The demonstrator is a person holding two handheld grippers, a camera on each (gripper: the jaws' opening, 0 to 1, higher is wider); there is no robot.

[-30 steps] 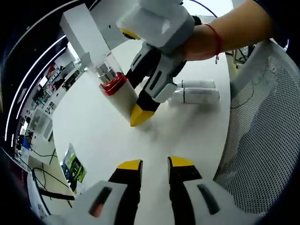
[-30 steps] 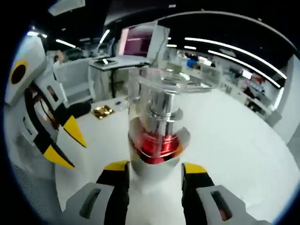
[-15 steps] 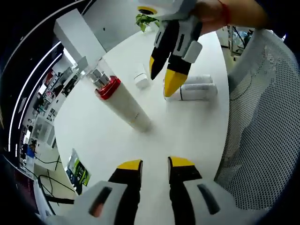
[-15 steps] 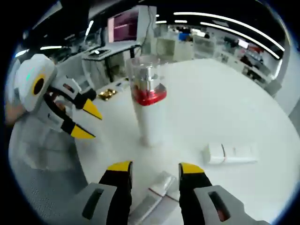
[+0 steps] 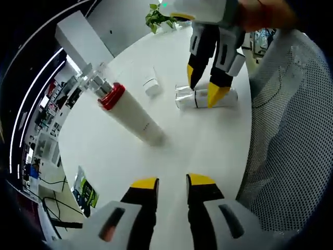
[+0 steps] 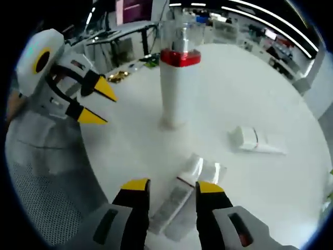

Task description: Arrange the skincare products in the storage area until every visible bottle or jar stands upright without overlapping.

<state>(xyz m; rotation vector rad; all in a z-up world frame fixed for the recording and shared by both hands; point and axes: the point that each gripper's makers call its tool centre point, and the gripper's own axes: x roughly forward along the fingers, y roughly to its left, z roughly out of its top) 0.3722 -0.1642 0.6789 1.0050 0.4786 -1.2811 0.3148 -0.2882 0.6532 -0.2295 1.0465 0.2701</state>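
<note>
Tall white pump bottle with red collar (image 6: 176,86) stands upright on white round table (image 6: 270,94). Right gripper (image 6: 169,188), jaws apart, straddles two lying clear-capped white bottles (image 6: 179,195). Left gripper (image 5: 172,183), jaws apart, empty, near bottle base.

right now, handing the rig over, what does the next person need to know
Left gripper: open, holding nothing, hovering over the white table.
Right gripper: open, above two clear-capped tubes lying side by side.
Done: the tall red-collared pump bottle stands upright on the table.
Left: stand up the two tubes and the small white tube lying further out.
</note>
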